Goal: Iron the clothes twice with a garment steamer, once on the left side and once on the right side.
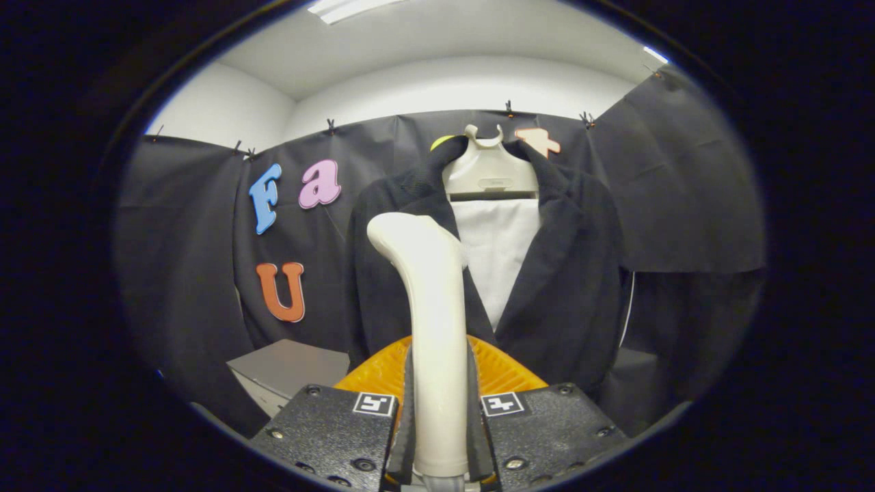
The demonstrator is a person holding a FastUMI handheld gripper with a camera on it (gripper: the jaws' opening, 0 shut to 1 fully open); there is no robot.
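**Steamer clamped upright before one dark jacket**

One garment steamer [431, 328], one jacket [560, 273], one hanger [489, 171]. The steamer is a smooth cream handle, upright, its head curving toward the jacket's left half. The gripper [439, 417] has its two fingers closed tight on the handle's lower part. The jacket, dark over a white panel [495, 253], hangs just beyond the steamer.

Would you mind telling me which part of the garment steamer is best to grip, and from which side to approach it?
Grip the steamer by the straight lower stretch of its handle, coming from behind it with the head pointing away toward the jacket. That stretch is slim, even and upright, while the top bends forward. The gripper holds it there now, one of the jaws pressing on each side.
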